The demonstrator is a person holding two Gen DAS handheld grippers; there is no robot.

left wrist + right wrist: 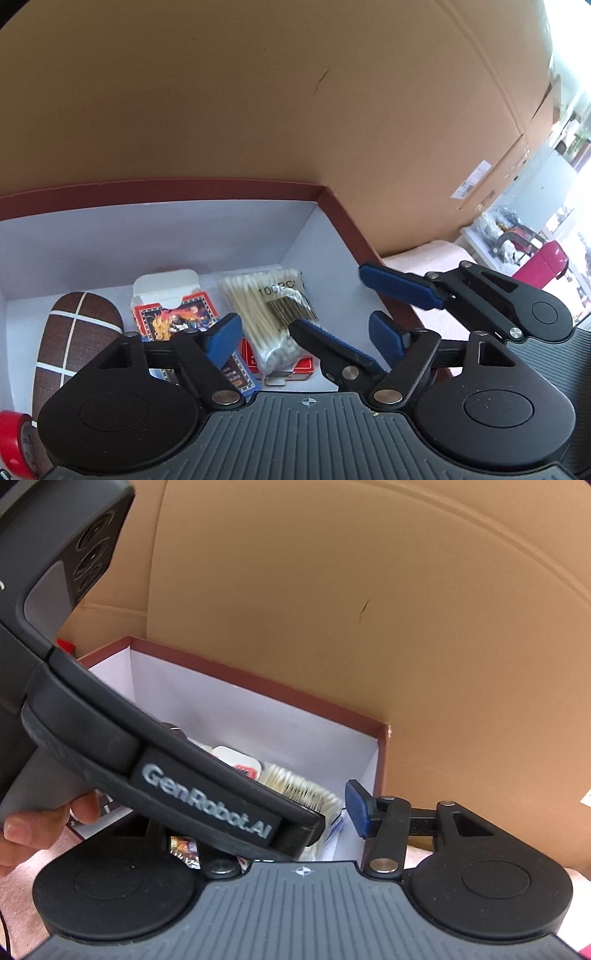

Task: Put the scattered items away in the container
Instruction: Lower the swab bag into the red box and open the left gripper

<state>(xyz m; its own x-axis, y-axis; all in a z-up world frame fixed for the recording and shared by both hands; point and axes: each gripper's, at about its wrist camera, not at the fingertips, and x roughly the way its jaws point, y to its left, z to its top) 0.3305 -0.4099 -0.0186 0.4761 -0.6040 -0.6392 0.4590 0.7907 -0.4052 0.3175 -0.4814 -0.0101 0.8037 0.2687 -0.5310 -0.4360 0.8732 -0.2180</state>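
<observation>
A big brown cardboard box (277,110) fills the background, a pink seat (546,266) off to its right, cluttered white shelf (491,236) just beside that box's lower corner

Right view: dark grey left gripper body (166,775) hides right gripper's left finger, most white-lined maroon box (258,716) contents. Red tape roll (14,443) edge-cropped.

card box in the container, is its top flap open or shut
Open. In the left wrist view the card box lies flat inside the container, its white tuck flap folded back, the inside showing above the printed front.
</observation>
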